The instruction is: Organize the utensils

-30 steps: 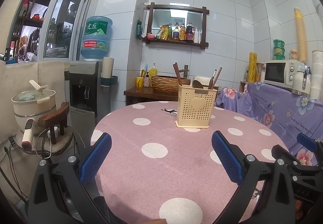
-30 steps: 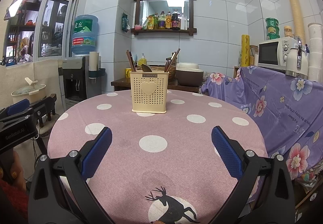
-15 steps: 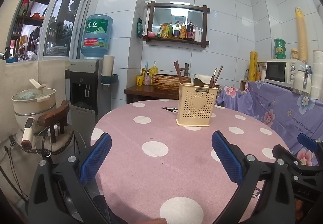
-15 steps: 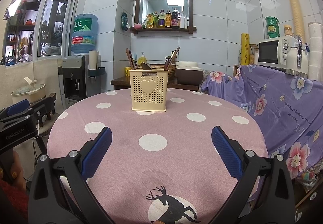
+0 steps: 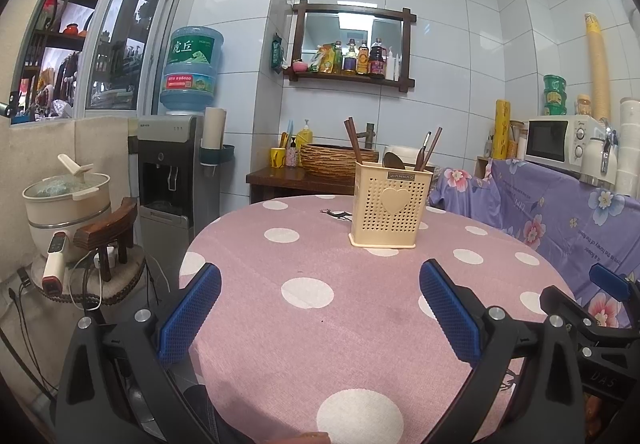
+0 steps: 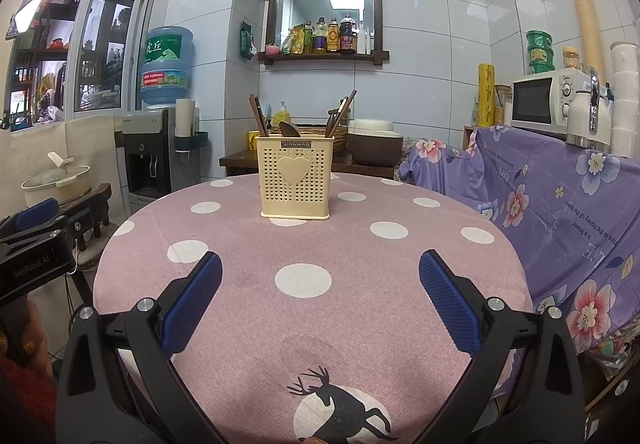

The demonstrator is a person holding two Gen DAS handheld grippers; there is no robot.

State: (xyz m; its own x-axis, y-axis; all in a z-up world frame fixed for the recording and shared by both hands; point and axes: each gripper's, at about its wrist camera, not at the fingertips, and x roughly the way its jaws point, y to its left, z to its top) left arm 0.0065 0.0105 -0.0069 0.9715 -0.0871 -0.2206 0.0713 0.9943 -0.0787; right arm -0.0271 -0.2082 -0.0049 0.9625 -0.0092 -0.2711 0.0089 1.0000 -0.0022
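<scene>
Left tool (image 5: 320,308) open, blue pads wide apart, nothing between them, held low over the near edge of the round table (image 5: 360,344) with its pink polka-dot cloth. Right tool (image 6: 320,296) also open and empty, same low pose at the near edge. Cream perforated utensil holder (image 6: 295,177) stands upright on the far part of the table, well apart from both tools; in the right wrist view it sits ahead and slightly left of centre, in the left wrist view ahead and right of centre (image 5: 390,204). Inside the holder: brown chopsticks (image 6: 258,120) leaning left, a dark spoon (image 6: 290,129) in the middle, more dark sticks (image 6: 340,114) leaning right. Which compartment each is in, cannot tell. Water dispenser (image 6: 154,160) stands far left; microwave (image 6: 550,102) far right on a purple floral cover.
</scene>
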